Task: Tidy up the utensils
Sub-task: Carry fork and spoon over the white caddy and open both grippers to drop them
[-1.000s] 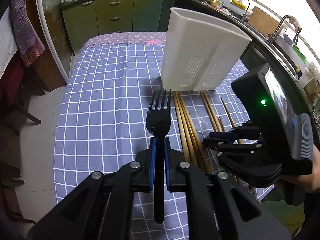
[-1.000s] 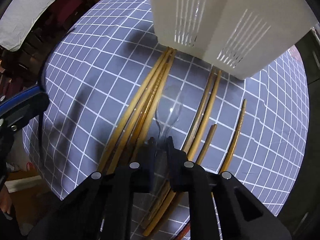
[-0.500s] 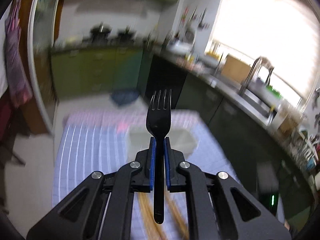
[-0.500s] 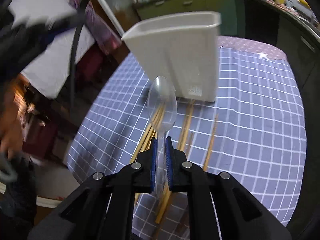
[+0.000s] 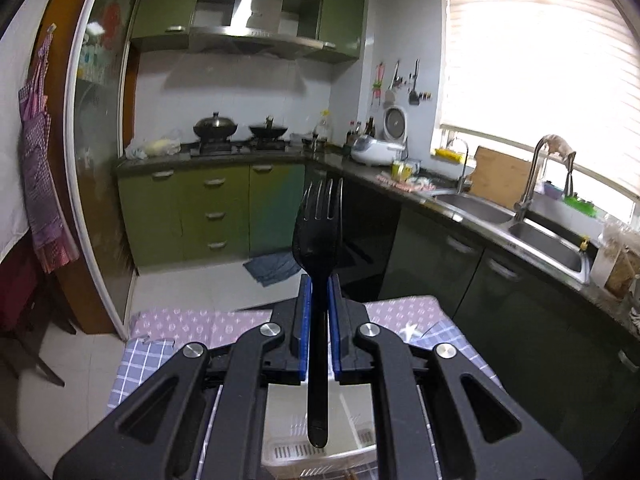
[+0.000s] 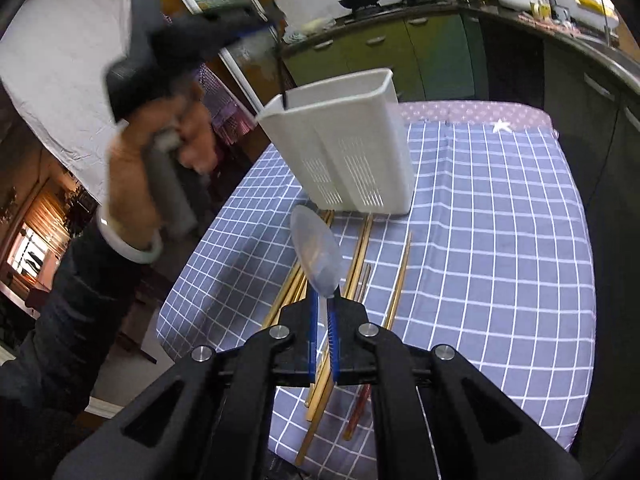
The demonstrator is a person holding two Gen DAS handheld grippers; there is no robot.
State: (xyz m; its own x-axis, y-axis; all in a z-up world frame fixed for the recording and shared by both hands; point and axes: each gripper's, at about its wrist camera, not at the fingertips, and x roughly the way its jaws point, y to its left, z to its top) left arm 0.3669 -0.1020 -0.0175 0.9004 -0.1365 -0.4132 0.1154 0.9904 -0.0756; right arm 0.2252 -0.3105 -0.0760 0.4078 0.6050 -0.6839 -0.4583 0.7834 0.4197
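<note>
My left gripper (image 5: 318,292) is shut on a black plastic fork (image 5: 318,236), tines up. The fork's handle end hangs over the white utensil holder (image 5: 352,408) just below. In the right wrist view the left gripper (image 6: 260,24) is above the holder (image 6: 352,148), and the fork's handle (image 6: 281,76) dips inside its left corner. My right gripper (image 6: 322,308) has a clear plastic spoon (image 6: 316,248) by the handle, bowl up; its jaws are closing on it. It is raised above several wooden chopsticks (image 6: 360,256) lying on the table in front of the holder.
A blue checked tablecloth (image 6: 500,220) covers the table. A person's hand (image 6: 136,168) with a pale bracelet holds the left gripper at the table's left side. A reddish chopstick (image 6: 358,412) lies near the front edge. Kitchen counters and a sink (image 5: 552,248) stand beyond the table.
Both grippers have risen and tilted up. The right one lifted the clear spoon off the chopsticks. The left one carried the fork over the holder.
</note>
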